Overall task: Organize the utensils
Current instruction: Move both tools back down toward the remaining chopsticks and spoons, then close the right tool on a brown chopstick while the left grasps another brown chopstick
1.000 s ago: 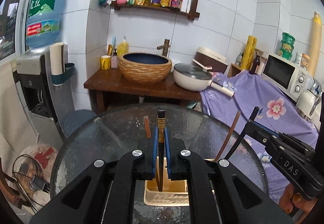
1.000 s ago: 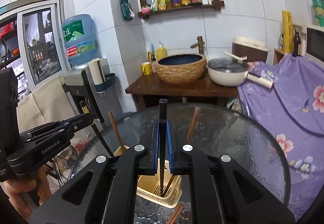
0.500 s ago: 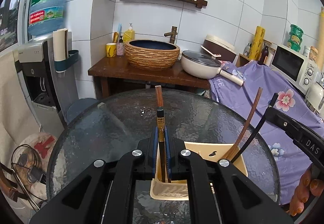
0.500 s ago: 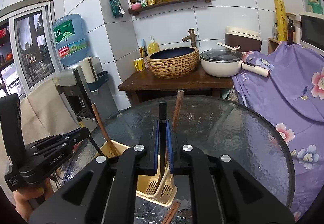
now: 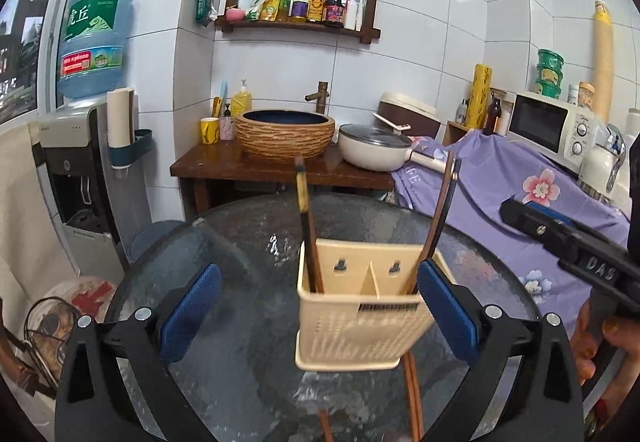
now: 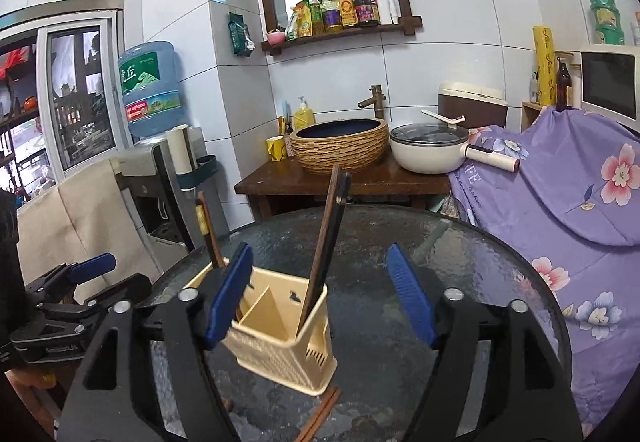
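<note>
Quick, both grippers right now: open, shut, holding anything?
Left gripper: jaws opening, holding nothing; dark chopsticks released in the beige plastic utensil basket.
Right gripper: jaws opening, holding nothing.

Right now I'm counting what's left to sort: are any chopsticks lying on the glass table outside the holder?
Yes: in the left wrist view, brown chopsticks lie flat on the glass table just in front of the beige holder.

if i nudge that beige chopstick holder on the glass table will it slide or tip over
The beige holder looks like thin perforated plastic, so probably light, and likely to slide easily on the smooth glass table. It may also tip: it is tall and narrow, and the chopsticks lean well above its rim. A low push seems safer.
</note>
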